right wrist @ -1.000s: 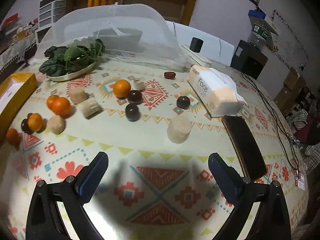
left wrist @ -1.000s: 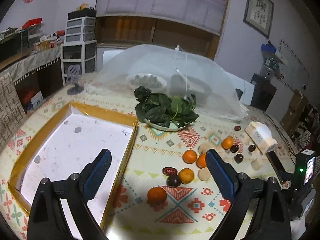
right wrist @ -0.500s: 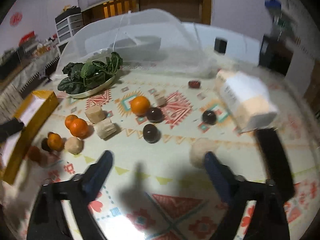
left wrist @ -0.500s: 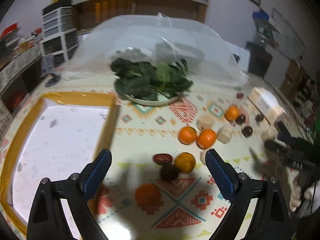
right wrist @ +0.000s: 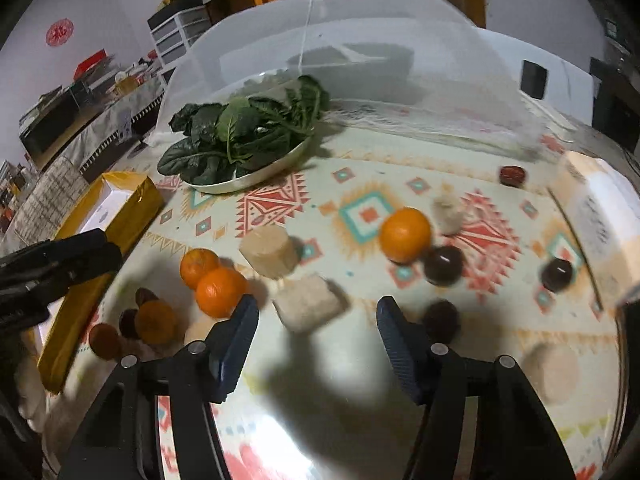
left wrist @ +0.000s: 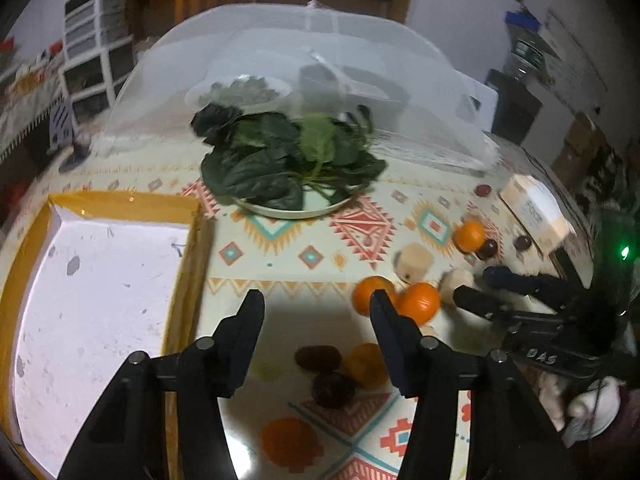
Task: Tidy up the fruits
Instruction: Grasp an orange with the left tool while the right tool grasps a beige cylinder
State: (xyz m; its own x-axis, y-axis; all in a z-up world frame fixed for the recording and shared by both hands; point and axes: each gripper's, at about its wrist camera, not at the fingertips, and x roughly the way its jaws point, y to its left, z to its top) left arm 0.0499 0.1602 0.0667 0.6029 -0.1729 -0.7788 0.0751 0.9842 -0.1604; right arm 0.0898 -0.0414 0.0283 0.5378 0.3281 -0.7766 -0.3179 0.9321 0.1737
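We held both tools above the patterned tablecloth (left wrist: 280, 248) with nothing between their fingers. The left gripper (left wrist: 316, 320) was spread wide, and under it, in its own shadow, lay a dark red date (left wrist: 317, 359), a round dark fruit (left wrist: 333, 389) and two shaded oranges (left wrist: 368, 364); we judge it was held there to choose one of this small group. Just to the left of this group stood the yellow-rimmed tray (left wrist: 188, 280), with no fruit in it, which is probably where the fruits should go. The right gripper (right wrist: 314, 328) was also spread, and it hung over a pale rough block (right wrist: 308, 306) that does not look like a fruit. Beyond this block, two bright oranges (right wrist: 212, 280) touched each other, and a third orange (right wrist: 405, 234) lay farther to the right of them, touching a dark round fruit (right wrist: 443, 265). The plate of leafy greens (right wrist: 244, 140) stood behind all the fruits, at the edge of the mesh food cover (right wrist: 360, 40). No fruit was gathered yet, so the work seemed to be at its beginning.
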